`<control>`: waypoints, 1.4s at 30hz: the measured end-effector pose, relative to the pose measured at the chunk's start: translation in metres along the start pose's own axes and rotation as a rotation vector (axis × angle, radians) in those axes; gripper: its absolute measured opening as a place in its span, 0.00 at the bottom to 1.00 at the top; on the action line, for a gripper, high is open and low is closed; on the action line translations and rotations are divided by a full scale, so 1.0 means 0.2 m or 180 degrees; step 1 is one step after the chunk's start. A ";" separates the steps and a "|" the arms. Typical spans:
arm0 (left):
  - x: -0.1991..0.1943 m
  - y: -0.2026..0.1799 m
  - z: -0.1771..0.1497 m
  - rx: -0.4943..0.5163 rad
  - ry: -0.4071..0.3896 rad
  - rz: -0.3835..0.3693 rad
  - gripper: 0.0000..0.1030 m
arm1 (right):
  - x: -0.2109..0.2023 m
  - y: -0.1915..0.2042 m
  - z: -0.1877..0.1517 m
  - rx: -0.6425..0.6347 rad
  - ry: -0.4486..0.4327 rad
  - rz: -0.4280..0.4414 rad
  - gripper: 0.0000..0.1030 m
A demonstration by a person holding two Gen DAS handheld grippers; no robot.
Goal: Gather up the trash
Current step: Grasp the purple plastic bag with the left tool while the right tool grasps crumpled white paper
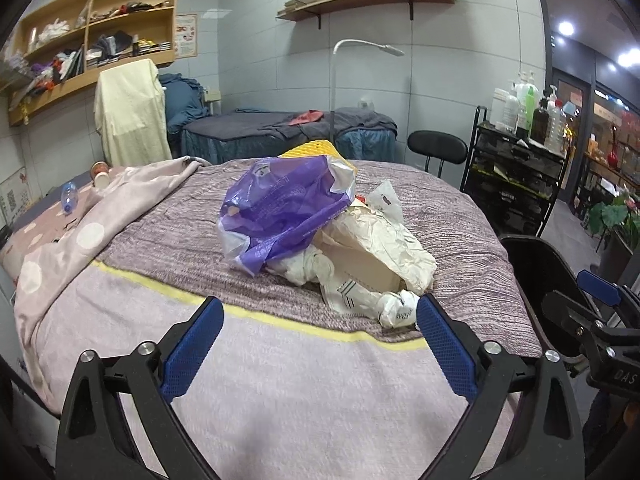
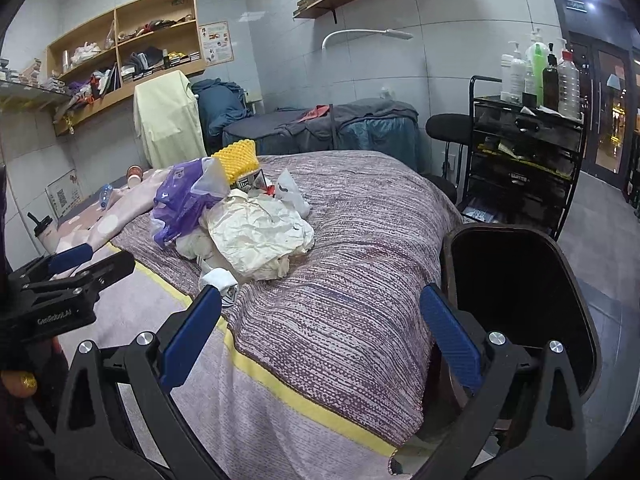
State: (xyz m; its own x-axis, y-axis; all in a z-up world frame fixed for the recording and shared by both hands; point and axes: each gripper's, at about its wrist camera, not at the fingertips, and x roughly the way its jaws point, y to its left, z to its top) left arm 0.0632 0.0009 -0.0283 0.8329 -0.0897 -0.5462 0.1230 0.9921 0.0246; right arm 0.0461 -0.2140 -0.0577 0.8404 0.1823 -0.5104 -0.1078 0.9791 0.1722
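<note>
A heap of trash lies on the bed: a purple plastic bag (image 1: 280,208), crumpled cream paper (image 1: 380,248), white wrappers (image 1: 372,300) and yellow foam net (image 1: 320,150). The heap also shows in the right wrist view, with the purple bag (image 2: 180,204), cream paper (image 2: 260,236) and yellow net (image 2: 236,162). My left gripper (image 1: 320,320) is open and empty, just short of the heap. My right gripper (image 2: 320,320) is open and empty over the bed's right side. A dark bin (image 2: 516,292) stands open beside the bed, at the right.
The bed has a purple-grey blanket (image 1: 460,220) and a pink dotted cover (image 1: 80,240) with a bottle (image 1: 68,196) and cups (image 1: 100,174). A black cart with bottles (image 1: 516,168), a stool (image 1: 438,148), a second bed (image 1: 288,128) and wall shelves stand behind.
</note>
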 end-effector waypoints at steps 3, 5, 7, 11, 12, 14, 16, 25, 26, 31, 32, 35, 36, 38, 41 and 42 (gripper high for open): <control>0.09 0.00 0.07 0.0071 0.0052 -0.0012 0.84 | 0.03 0.01 0.03 -0.0030 0.0035 0.0058 0.95; 0.16 0.00 0.13 0.0121 0.0087 -0.0016 0.81 | 0.05 0.03 0.05 -0.0077 0.0046 0.0081 0.95; 0.23 -0.01 0.18 0.0172 0.0122 -0.0003 0.77 | 0.08 0.04 0.07 -0.0123 0.0072 0.0114 0.95; 0.38 -0.01 0.25 0.0232 0.0257 -0.0006 0.68 | 0.13 0.06 0.10 -0.0167 0.0139 0.0168 0.95; 0.40 -0.01 0.26 0.0260 0.0285 0.0004 0.66 | 0.14 0.06 0.10 -0.0178 0.0153 0.0182 0.95; 0.45 -0.02 0.27 0.0324 0.0322 0.0055 0.64 | 0.16 0.07 0.11 -0.0202 0.0180 0.0214 0.95; 0.49 -0.01 0.28 0.0332 0.0362 0.0030 0.58 | 0.19 0.08 0.11 -0.0221 0.0214 0.0250 0.95; 0.46 0.03 0.32 0.0302 0.0178 0.0043 0.11 | 0.34 0.15 0.17 -0.0372 0.0349 0.0467 0.95; 0.44 0.04 0.32 0.0299 0.0119 0.0077 0.06 | 0.37 0.17 0.19 -0.0405 0.0354 0.0502 0.95; 0.36 0.12 0.35 0.0110 -0.0086 0.0069 0.03 | 0.53 0.29 0.25 -0.0707 0.0554 0.0664 0.85; 0.35 0.13 0.35 0.0083 -0.0114 0.0092 0.03 | 0.57 0.32 0.25 -0.0791 0.0615 0.0667 0.79; 0.31 0.18 0.36 0.0018 -0.0178 0.0153 0.03 | 0.69 0.39 0.27 -0.0966 0.0799 0.0619 0.72; 0.30 0.19 0.36 -0.0012 -0.0189 0.0156 0.03 | 0.71 0.40 0.27 -0.0991 0.0837 0.0635 0.69; 0.28 0.23 0.36 -0.0082 -0.0210 0.0161 0.03 | 0.77 0.44 0.27 -0.1087 0.0908 0.0627 0.61; 0.25 0.26 0.35 -0.0150 -0.0240 0.0166 0.03 | 0.80 0.45 0.28 -0.1103 0.0923 0.0608 0.44; 0.24 0.27 0.34 -0.0166 -0.0255 0.0165 0.03 | 0.80 0.45 0.29 -0.1077 0.0915 0.0616 0.40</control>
State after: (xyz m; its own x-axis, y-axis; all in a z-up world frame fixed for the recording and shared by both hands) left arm 0.1468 0.0434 0.0045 0.8781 -0.0426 -0.4766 0.0520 0.9986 0.0064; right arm 0.2008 -0.1024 -0.0757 0.6120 0.3348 -0.7165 -0.4545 0.8903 0.0278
